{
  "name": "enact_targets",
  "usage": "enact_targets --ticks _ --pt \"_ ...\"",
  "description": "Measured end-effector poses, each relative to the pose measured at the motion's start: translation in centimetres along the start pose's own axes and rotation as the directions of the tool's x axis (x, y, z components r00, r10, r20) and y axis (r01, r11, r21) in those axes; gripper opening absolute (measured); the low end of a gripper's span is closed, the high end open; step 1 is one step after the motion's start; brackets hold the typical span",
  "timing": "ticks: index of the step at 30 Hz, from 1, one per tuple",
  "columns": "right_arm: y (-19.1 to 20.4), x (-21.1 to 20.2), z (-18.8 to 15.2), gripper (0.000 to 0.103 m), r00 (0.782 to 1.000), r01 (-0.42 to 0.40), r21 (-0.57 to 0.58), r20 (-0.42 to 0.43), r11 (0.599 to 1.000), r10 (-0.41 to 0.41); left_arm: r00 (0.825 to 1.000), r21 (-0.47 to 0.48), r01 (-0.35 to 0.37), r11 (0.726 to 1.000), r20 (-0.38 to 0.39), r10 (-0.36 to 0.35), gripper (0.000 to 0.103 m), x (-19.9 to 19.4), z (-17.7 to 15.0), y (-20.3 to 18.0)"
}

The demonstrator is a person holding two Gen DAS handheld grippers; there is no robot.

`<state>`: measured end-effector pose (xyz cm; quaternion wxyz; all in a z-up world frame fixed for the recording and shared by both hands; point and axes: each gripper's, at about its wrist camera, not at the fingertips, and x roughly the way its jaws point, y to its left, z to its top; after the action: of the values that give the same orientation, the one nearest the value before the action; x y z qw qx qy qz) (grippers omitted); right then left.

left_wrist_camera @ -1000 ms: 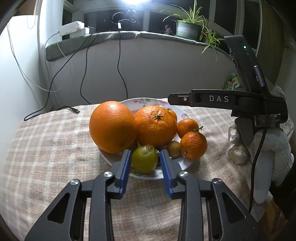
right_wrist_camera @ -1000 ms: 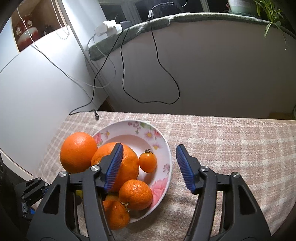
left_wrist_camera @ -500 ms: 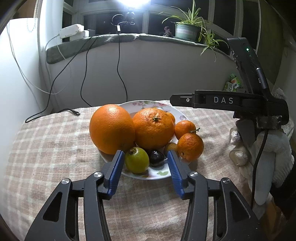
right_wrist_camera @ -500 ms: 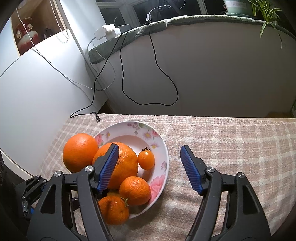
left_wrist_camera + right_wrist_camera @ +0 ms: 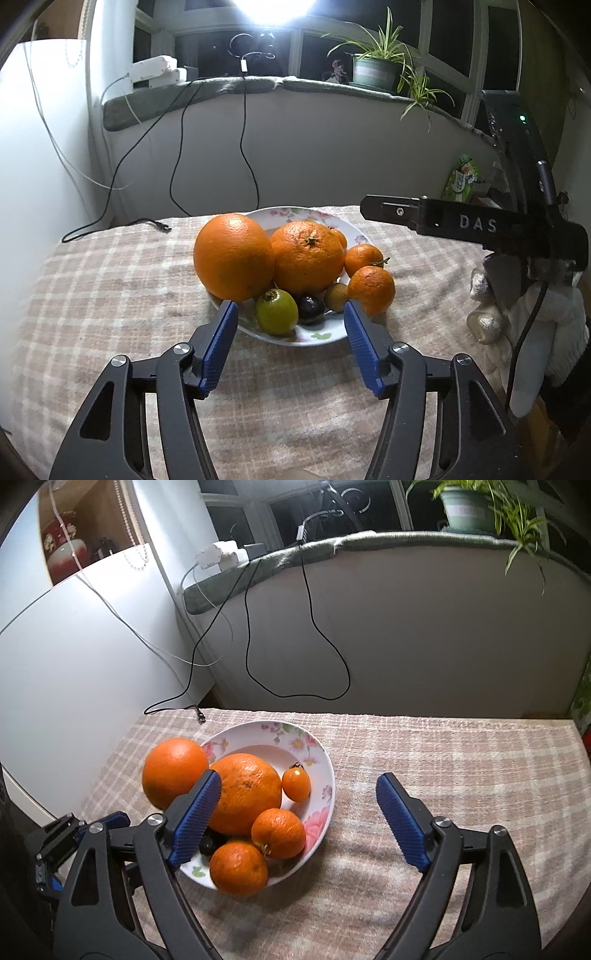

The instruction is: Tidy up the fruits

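At the lower edge of the left wrist view, the left tongs [image 5: 290, 341] stand wide apart with nothing between the blue pads [image 5: 218, 349], just short of the near rim of the floral plate [image 5: 317, 338]. The gap frames the green fruit [image 5: 277, 311] and the dark fruit [image 5: 311, 309], which lie at the front of the plate, clear of both pads. Judgement: this spread suits either a release or a fresh approach; the frames do not settle which.

Lower centre of the right wrist view: the right tongs [image 5: 299, 818] are likewise spread and empty, held above the plate's right half, one pad over the fruit pile and the other over the checked cloth of the worktop [image 5: 443, 760].

Mid-frame, the plate carries the fruit in a tight cluster:
- two mandarins [image 5: 279, 833] at the near right, the nearer one overhanging the rim;
- a large orange [image 5: 245, 797] with stem scar at the centre;
- a small orange tomato-like fruit [image 5: 296, 783] behind it;
- a small brownish fruit [image 5: 335, 296] between the dark fruit and a mandarin.

The biggest orange [image 5: 233, 256] sits at the plate's left edge, leaning on the large orange; whether it rests on the rim or the cloth cannot be told.

Upper frame: a windowsill with a potted plant [image 5: 373, 70] and hanging cables [image 5: 245, 147].
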<state>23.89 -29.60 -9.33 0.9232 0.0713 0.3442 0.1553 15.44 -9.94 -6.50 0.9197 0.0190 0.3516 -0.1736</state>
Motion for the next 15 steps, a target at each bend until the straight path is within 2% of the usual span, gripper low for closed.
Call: enact_targets --ticks 15 --pt "2.4 -5.1 -2.8 0.099 0.996 0.058 -0.097 0.078 0.994 -0.050 0.999 -0.036 -0.040 0.999 0.022 0.041 0.065 -3.0 -0.9 -0.3"
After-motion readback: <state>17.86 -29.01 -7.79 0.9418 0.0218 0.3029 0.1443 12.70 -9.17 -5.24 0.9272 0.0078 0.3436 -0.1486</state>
